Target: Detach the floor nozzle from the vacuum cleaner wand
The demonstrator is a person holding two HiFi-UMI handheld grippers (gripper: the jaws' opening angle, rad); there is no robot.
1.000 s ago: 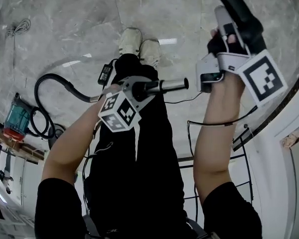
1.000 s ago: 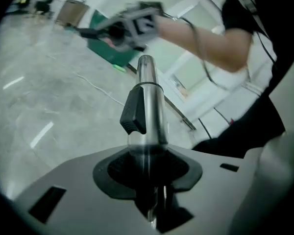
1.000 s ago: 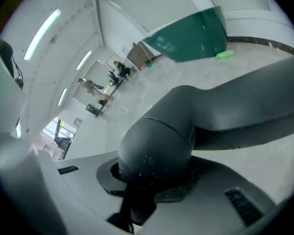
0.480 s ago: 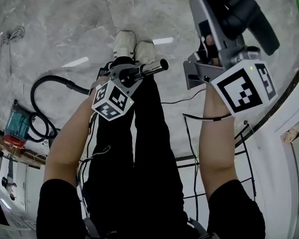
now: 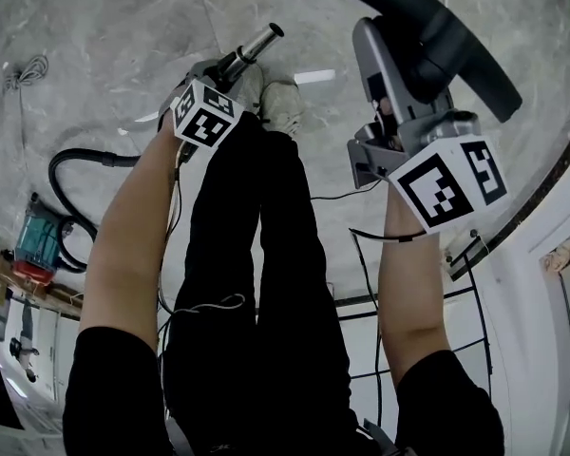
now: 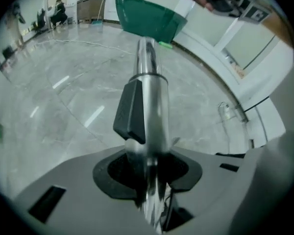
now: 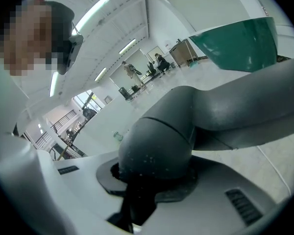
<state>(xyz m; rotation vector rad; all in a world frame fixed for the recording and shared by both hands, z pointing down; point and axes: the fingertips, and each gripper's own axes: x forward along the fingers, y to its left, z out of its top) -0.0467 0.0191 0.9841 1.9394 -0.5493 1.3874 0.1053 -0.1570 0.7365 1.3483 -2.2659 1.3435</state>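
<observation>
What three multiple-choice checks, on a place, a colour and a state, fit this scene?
1. Where in the head view is the vacuum canister? A far left; B top centre; C far right.
2. What colour is the wand? A red; B chrome; C yellow.
3. How do wand and floor nozzle stand? A joined; B both set down; C apart, one per gripper.
Answers: A, its teal body sits at the left edge; B, shiny metal in the left gripper; C, the right gripper holds the nozzle alone.
</observation>
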